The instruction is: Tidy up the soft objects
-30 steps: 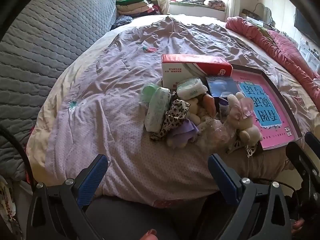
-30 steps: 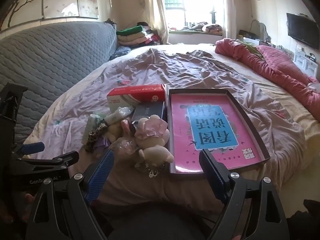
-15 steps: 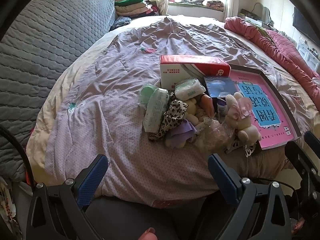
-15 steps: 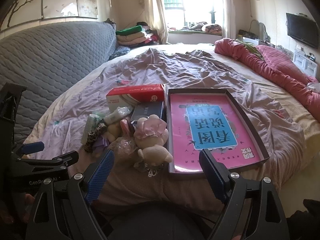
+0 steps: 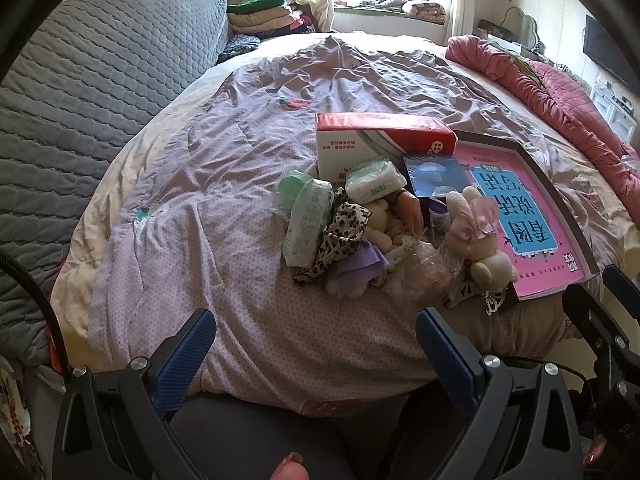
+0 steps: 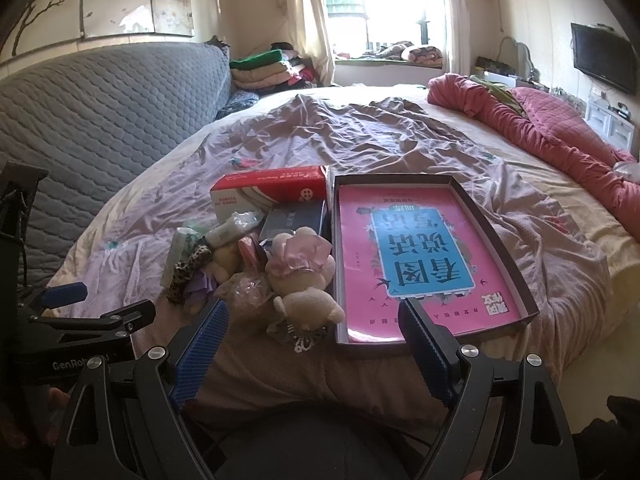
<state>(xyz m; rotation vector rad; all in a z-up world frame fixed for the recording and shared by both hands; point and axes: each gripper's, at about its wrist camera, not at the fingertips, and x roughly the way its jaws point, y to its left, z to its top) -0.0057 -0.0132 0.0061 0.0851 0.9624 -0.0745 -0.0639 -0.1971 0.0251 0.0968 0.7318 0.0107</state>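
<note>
A heap of soft things lies on the bed near its front edge: a cream plush rabbit with a pink bow (image 5: pixel 478 236) (image 6: pixel 304 276), a leopard-print cloth (image 5: pixel 340 236), a purple cloth (image 5: pixel 358 270), tissue packs (image 5: pixel 308 222) and a crinkly plastic bag (image 5: pixel 424 272). A shallow box with a pink and blue cover inside (image 6: pixel 416 256) (image 5: pixel 516 200) lies right of the heap. My left gripper (image 5: pixel 316 354) is open and empty, short of the heap. My right gripper (image 6: pixel 314 338) is open and empty, just before the rabbit and the box.
A red and white carton (image 5: pixel 380 136) stands behind the heap, a dark blue booklet (image 5: pixel 436 176) beside it. The mauve bedsheet (image 5: pixel 224 184) spreads left and beyond. A grey quilted headboard (image 5: pixel 80 80) is at left, a red quilt (image 6: pixel 560 136) at right, folded clothes (image 6: pixel 264 68) at the back.
Both grippers have stayed open and nearly still. The left wrist view has shifted slightly, so the heap sits a little lower and nearer.
</note>
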